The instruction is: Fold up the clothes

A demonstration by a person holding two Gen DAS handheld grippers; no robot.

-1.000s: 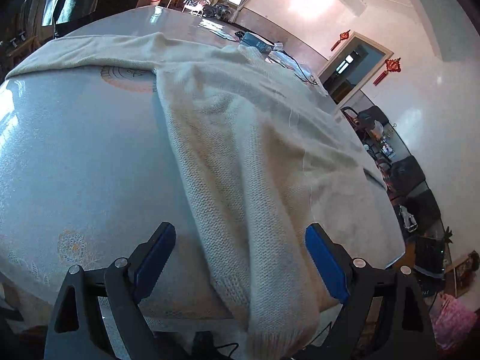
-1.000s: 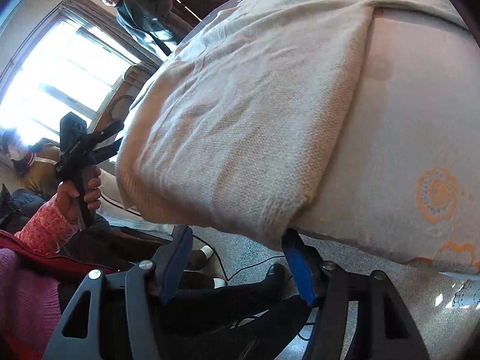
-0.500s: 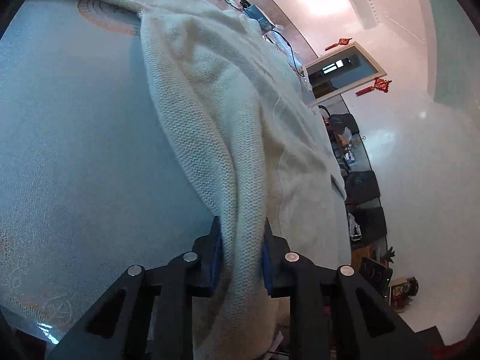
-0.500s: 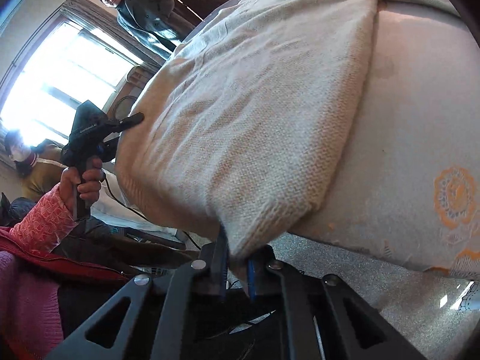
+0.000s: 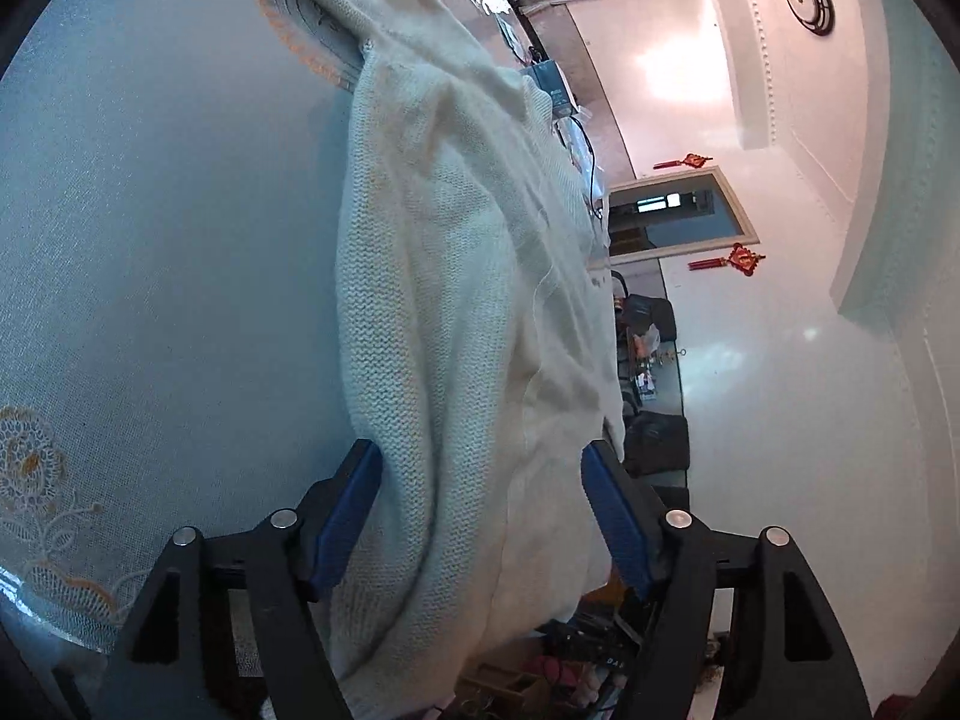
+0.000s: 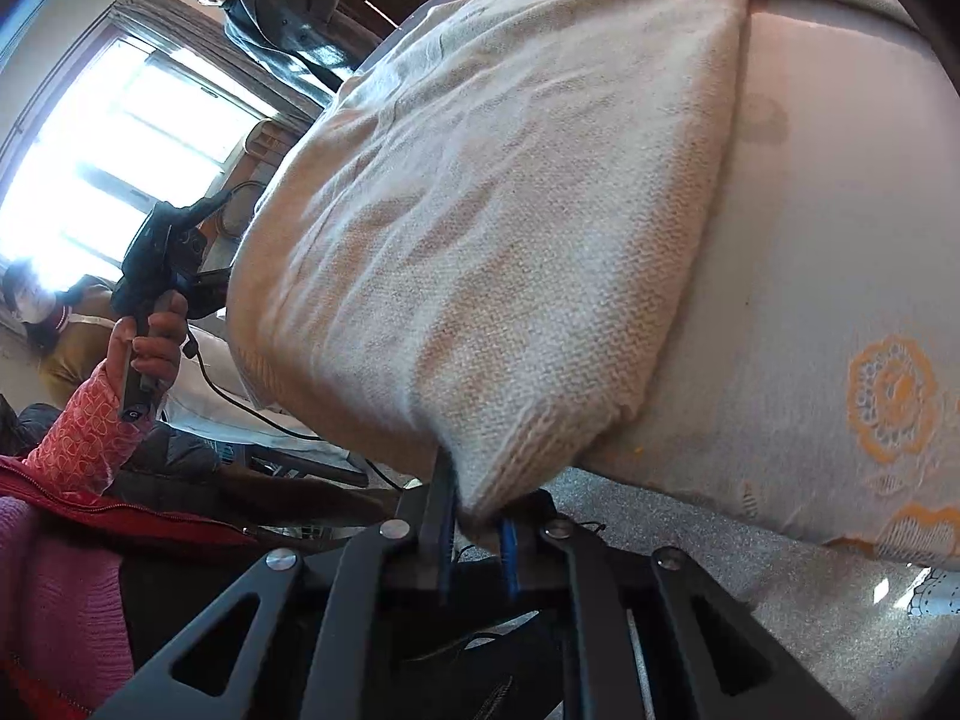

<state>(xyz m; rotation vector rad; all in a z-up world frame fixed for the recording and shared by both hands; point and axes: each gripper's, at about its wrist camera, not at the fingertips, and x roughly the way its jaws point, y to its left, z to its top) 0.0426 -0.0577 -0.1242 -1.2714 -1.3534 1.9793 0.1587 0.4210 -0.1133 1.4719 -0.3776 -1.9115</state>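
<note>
A cream knitted sweater [image 5: 456,300] lies on a table with a pale lace-patterned cloth [image 5: 150,240], its hem hanging over the near edge. My left gripper [image 5: 480,504] is open, its blue pads [image 5: 351,510] on either side of a hanging fold of the sweater. In the right wrist view the sweater [image 6: 510,228] drapes over the table edge. My right gripper [image 6: 477,531] is shut on the sweater's lower corner. The left gripper [image 6: 162,258] shows there in a hand at the left, beside the sweater's other hem corner.
The tablecloth [image 6: 840,300] lies bare to the right of the sweater. A man in a dark coat [image 6: 276,18] stands beyond the table. A seated person [image 6: 42,312] is by the bright window. Cables and boxes [image 5: 552,90] lie at the table's far end.
My left gripper was open, shut on the sweater fold half a second ago, and now has opened again. My right gripper closed on the hem corner and still holds it.
</note>
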